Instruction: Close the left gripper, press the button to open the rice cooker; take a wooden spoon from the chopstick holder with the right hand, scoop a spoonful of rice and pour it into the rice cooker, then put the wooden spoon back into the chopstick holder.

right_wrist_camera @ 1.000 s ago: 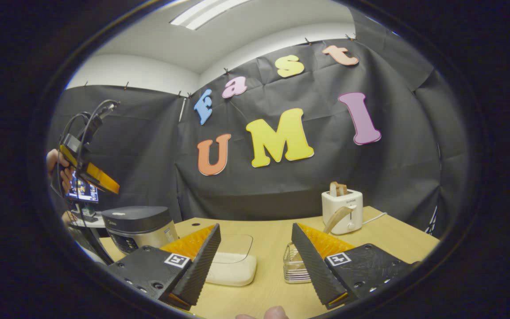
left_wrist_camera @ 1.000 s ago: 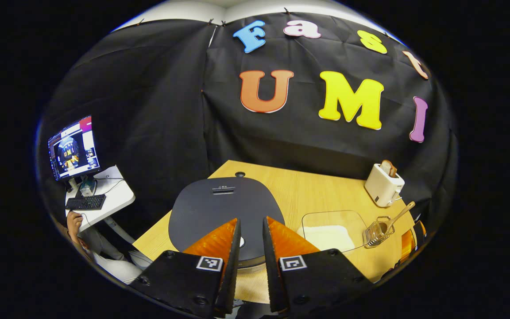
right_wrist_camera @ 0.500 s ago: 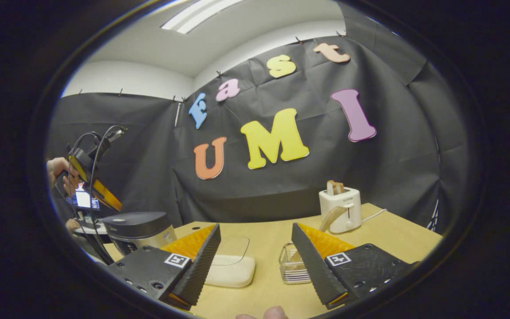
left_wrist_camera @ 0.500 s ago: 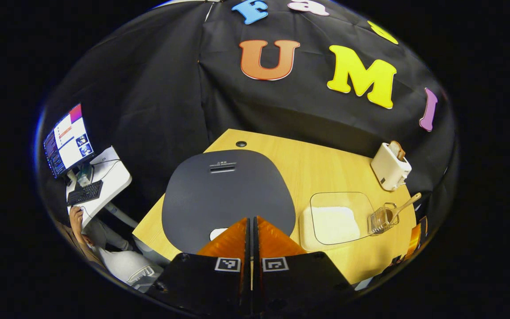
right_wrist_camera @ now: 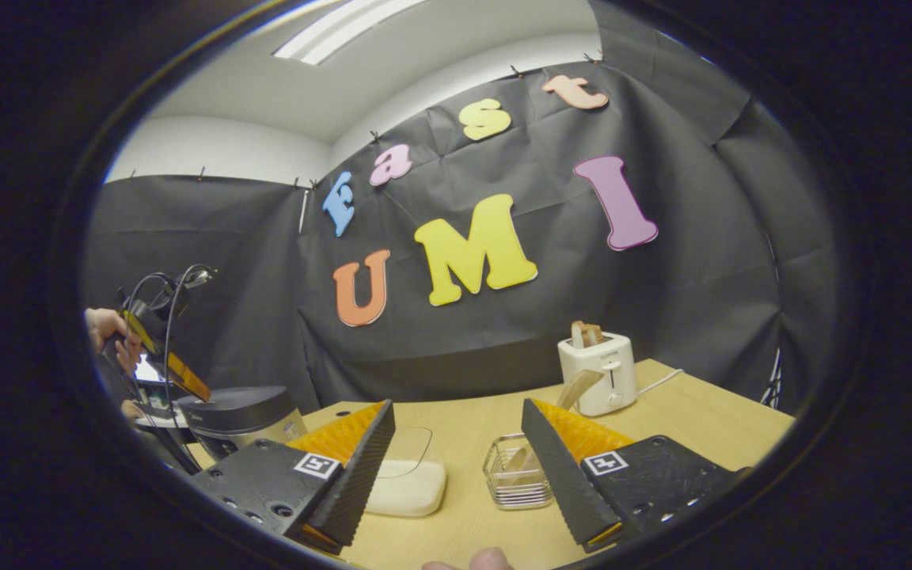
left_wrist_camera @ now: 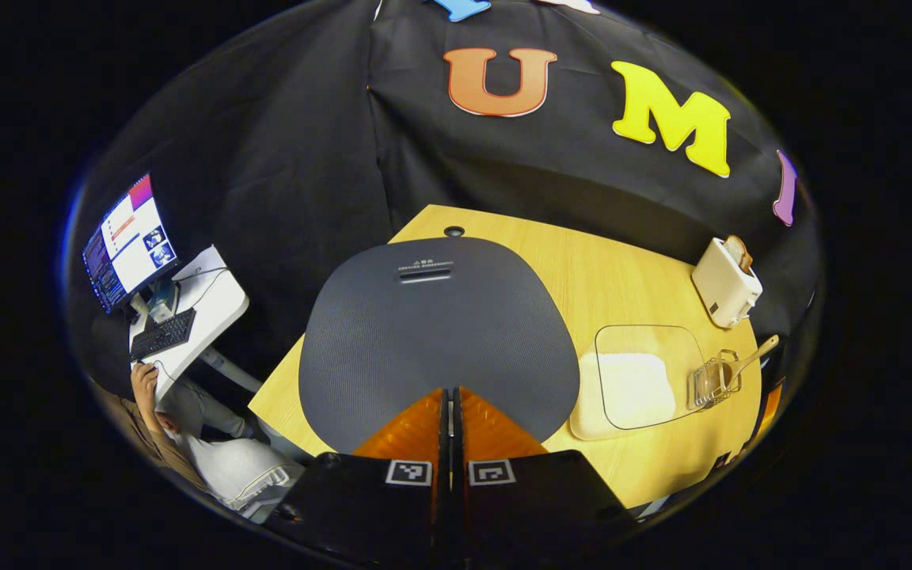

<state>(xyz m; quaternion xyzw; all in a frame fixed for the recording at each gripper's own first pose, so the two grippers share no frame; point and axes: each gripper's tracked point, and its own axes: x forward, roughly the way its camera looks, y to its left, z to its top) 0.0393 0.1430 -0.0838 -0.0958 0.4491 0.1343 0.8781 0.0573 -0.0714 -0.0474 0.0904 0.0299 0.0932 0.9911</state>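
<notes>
The dark grey rice cooker stands on the wooden table with its lid down, right under my left gripper. That gripper is shut, fingertips over the lid's near edge; they hide the button. In the right gripper view the rice cooker sits at the left, with the left gripper held by a hand just above it. My right gripper is open and empty above the table. A clear chopstick holder with a wooden spoon stands between its fingers, farther off. A dish of white rice lies beside the holder.
A white toaster with bread stands at the table's far right corner; toaster behind the holder. A side desk with a monitor and keyboard is left of the table, and a person's arm rests there.
My left gripper went from open to shut and came down closer to the cooker lid. The right gripper stayed open and turned slightly, shifting the scene left.
</notes>
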